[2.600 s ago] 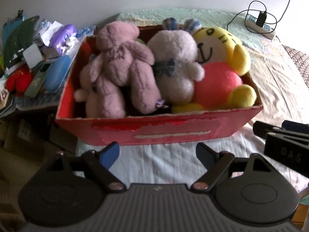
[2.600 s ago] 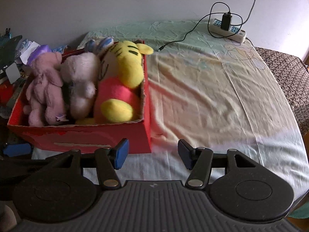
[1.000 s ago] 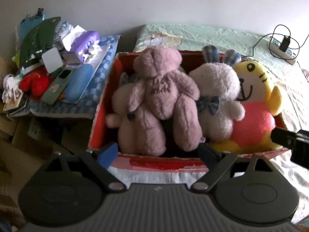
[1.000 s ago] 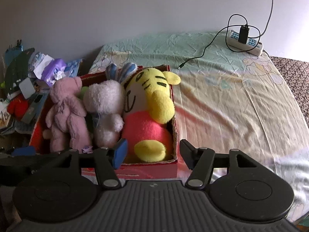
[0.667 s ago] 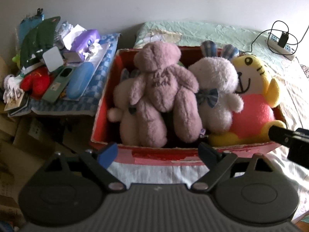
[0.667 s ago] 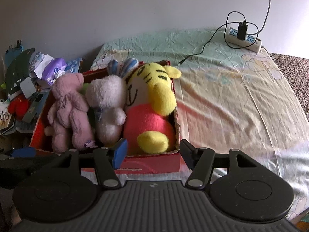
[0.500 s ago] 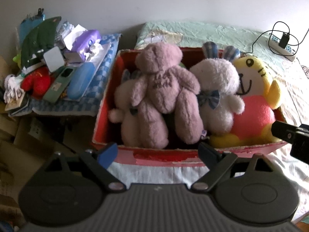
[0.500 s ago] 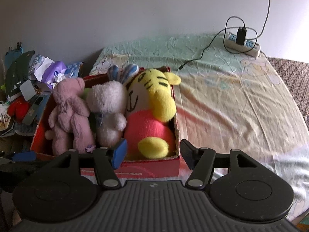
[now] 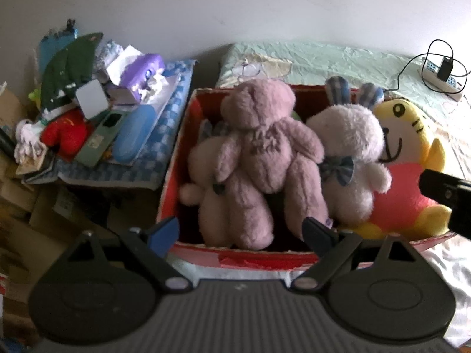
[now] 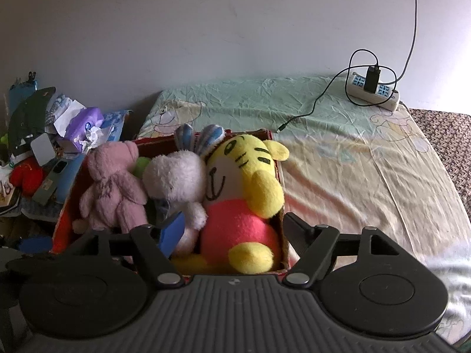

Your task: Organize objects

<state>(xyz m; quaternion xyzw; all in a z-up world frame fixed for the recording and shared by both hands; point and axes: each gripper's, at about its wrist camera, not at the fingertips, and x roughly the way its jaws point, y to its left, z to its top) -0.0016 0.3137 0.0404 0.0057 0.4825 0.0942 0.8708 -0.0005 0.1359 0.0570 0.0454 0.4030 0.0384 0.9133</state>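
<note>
1. The red box sits on the bed, packed with four soft toys; take the box as the landmark.
2. The yellow tiger fills the box's right end, the white rabbit leans beside it in the middle, and the pink bear lies over a paler plush at the left end.
3. The right gripper hovers over the box's near right corner; its jaws are opening, the tiger's lower body showing between them, unpressed.
4. The left gripper hangs at the box's near wall in front of the bear's legs, jaws wide and empty.
5. The step looks like reaching in for a toy. Plush compresses, so I would take the tiger's body deep, not a limb.
6. Keep the right finger inside the box's wall, or the cardboard gets pinched.
7. Lift straight up, so the rabbit leaning beside it is not dragged out.
</note>
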